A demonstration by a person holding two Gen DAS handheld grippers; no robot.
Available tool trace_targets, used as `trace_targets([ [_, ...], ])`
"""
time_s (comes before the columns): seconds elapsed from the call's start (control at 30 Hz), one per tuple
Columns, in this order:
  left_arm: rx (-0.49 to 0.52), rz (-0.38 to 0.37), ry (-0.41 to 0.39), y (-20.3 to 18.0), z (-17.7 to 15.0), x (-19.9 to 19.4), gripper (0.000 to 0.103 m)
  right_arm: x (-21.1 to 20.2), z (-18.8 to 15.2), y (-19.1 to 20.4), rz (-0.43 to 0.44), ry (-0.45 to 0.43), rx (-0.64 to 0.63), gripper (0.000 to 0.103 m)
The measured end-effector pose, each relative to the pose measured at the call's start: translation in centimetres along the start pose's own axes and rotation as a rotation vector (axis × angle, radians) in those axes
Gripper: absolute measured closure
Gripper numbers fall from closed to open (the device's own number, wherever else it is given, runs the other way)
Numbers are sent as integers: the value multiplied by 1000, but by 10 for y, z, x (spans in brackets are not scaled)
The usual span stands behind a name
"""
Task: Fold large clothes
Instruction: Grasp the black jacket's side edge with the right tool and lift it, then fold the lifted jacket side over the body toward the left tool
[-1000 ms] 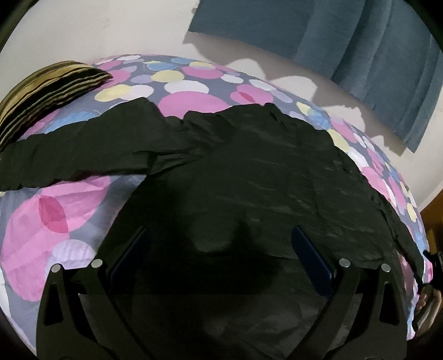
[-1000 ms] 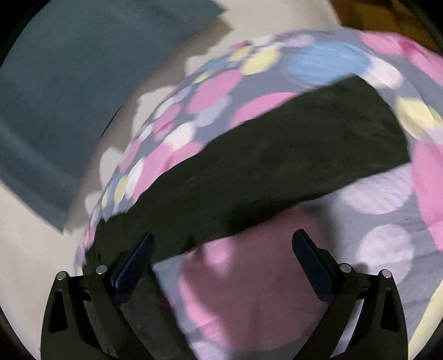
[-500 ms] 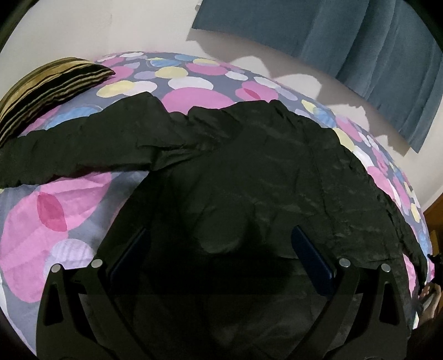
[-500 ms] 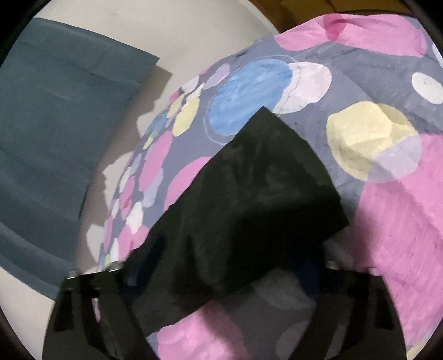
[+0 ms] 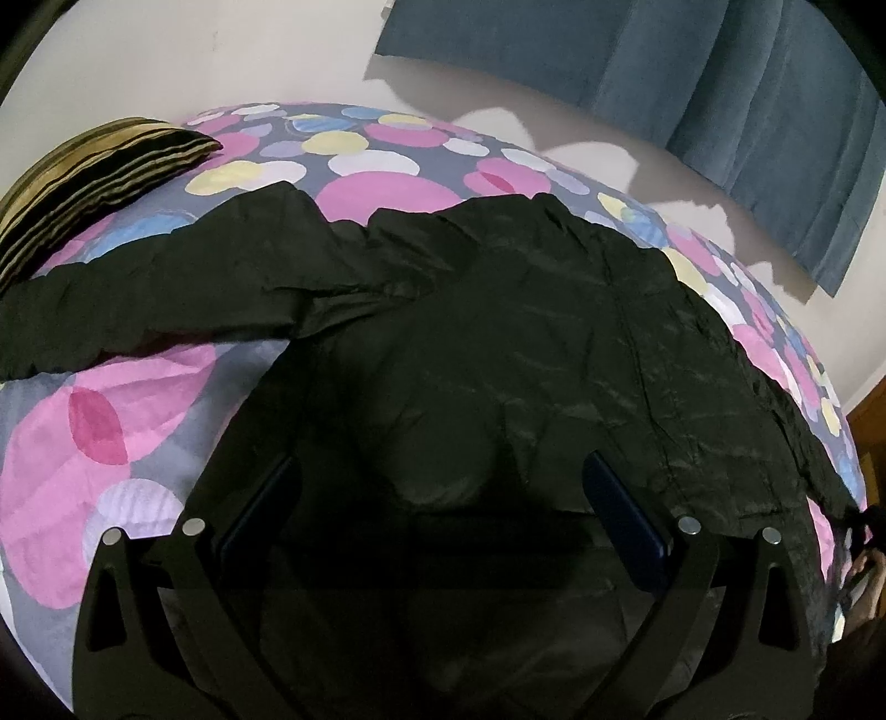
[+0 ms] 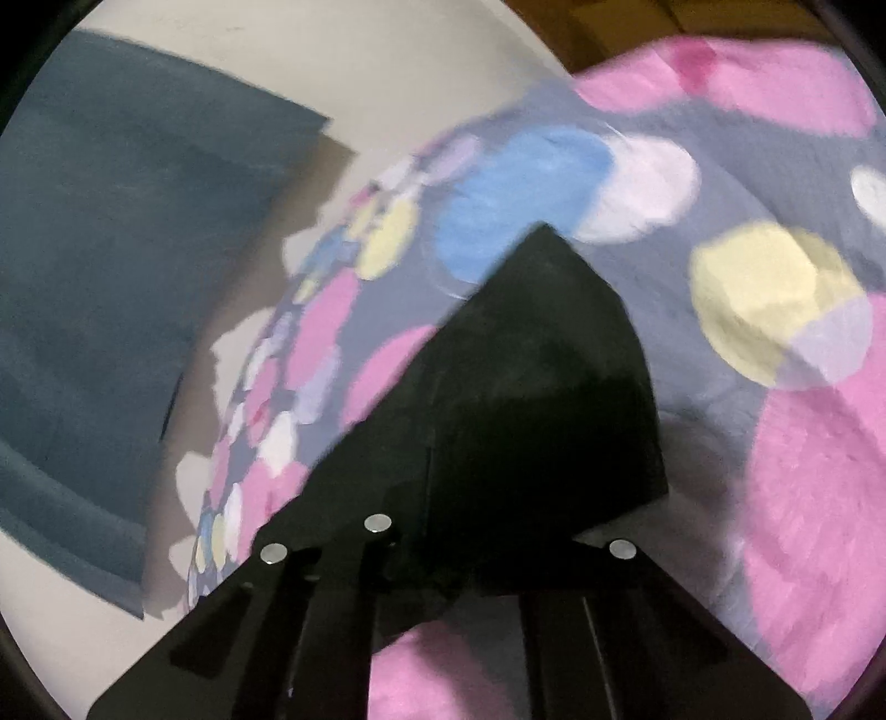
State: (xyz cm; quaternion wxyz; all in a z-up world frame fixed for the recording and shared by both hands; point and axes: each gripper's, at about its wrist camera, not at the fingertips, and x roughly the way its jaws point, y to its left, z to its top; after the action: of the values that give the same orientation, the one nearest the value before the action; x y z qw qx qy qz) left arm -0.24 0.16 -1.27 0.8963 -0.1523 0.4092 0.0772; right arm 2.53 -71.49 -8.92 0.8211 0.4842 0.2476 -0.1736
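Note:
A large black jacket (image 5: 498, 354) lies spread on the bed, one sleeve (image 5: 138, 293) stretched out to the left. My left gripper (image 5: 437, 498) is open and hovers over the jacket's lower body, holding nothing. In the right wrist view my right gripper (image 6: 448, 531) is shut on the jacket's other sleeve (image 6: 531, 376), with the dark cloth draped over the fingers and its cuff end pointing away. The fingertips are hidden under the cloth.
The bed has a grey sheet with pink, blue and yellow circles (image 5: 94, 437). A striped pillow (image 5: 94, 171) lies at the far left. A white wall with a blue curtain (image 5: 720, 83) runs behind the bed. A wooden surface (image 6: 637, 27) shows past the bed's edge.
My right gripper has moved along the right sleeve toward its cuff and closed on it. The left gripper has stayed open, drifting slightly over the jacket.

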Motion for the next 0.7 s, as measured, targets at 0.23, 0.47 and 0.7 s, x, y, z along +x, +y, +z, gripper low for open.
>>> trace_targets([
  [0.23, 7, 0, 3, -1, 0, 1, 2, -25, -30, 111, 157, -22, -262, 95],
  [0.47, 9, 0, 4, -2, 0, 2, 2, -3, -107, 228, 294, 104, -499, 96],
  [0.7, 2, -2, -5, 1, -1, -1, 2, 28, -192, 297, 367, 244, -664, 96],
])
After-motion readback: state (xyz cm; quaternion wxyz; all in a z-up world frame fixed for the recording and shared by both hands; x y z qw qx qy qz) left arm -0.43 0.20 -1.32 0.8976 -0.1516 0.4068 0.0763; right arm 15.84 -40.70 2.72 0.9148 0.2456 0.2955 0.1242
